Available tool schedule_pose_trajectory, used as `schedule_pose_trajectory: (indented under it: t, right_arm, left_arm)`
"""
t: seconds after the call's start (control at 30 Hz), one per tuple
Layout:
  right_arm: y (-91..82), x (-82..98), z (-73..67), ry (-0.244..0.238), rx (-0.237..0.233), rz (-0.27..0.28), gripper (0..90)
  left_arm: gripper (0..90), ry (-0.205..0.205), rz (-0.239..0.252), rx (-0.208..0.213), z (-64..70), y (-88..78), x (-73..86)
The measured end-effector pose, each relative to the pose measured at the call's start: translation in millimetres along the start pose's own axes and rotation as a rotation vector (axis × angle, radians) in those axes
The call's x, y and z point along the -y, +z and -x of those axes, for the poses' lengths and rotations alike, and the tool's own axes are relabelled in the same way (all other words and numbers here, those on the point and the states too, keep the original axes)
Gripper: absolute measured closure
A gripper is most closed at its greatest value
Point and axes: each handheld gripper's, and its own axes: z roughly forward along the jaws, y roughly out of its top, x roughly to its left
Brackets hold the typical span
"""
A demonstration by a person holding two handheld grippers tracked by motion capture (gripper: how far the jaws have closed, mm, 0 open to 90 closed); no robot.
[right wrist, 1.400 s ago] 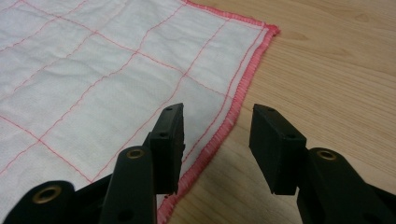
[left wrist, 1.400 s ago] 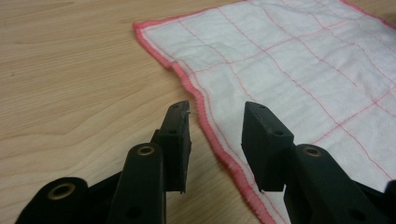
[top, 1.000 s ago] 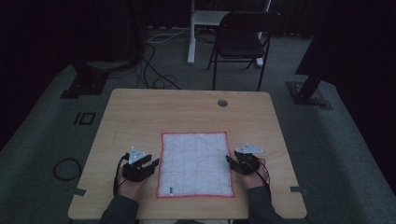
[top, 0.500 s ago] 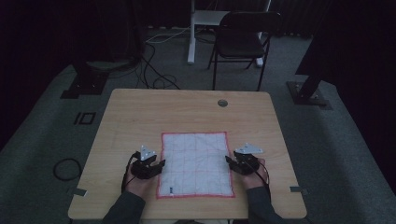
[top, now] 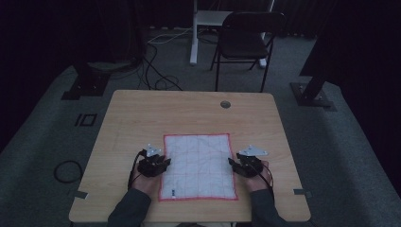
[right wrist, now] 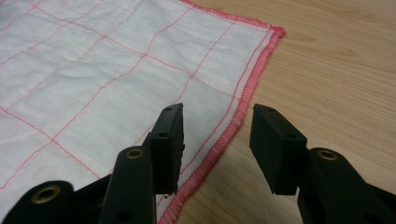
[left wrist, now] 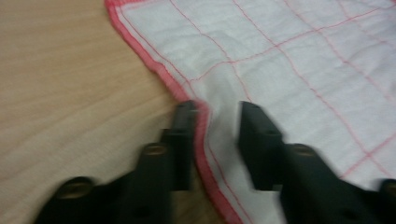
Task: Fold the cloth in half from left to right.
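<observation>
white cloth (top: 198,165) with red grid lines and red hem lies flat on the near half of the wooden table (top: 142,118), between both hands. left gripper (top: 164,164) at its left edge, jaws parted, straddling the hem where the fabric puckers. right gripper (top: 232,163) at the right edge, jaws spread wide over the hem, gripping nothing

White cloth (top: 198,165), red grid and hem; seemingly light-wood table (top: 142,118).
</observation>
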Motion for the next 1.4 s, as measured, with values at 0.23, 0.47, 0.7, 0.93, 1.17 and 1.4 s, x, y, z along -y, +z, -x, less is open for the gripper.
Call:
schedule_pose_trajectory:
  t: [0.23,0.47,0.7,0.93,1.17,1.4]
  right_arm:
    - [-0.1,-0.2,-0.5,-0.002,-0.005,0.001,54.5]
    - [0.0,-0.3,-0.8,-0.005,-0.010,-0.001,54.4]
    - [1.5,-0.5,-2.4,-0.009,-0.013,-0.006,54.3]
    - [2.7,-0.6,-4.4,-0.018,-0.019,-0.012,54.3]
    - [2.2,-0.4,-2.7,-0.014,-0.018,-0.009,54.3]
    - [2.8,-0.3,-3.2,-0.015,-0.020,-0.010,54.3]
  left_arm:
    - [88.9,-0.007,0.002,-0.003,-7.8,-4.1,2.1]
    - [88.9,-0.039,0.005,-0.052,-26.1,-11.3,3.9]
    - [88.8,-0.080,0.050,0.013,-34.6,-23.8,-4.1]
    - [88.8,-0.060,0.075,0.101,-21.3,-25.7,-18.2]
    - [88.8,-0.020,0.063,0.127,-7.6,-22.9,-34.8]
    - [88.8,-0.005,0.055,0.151,1.4,-18.0,-45.5]
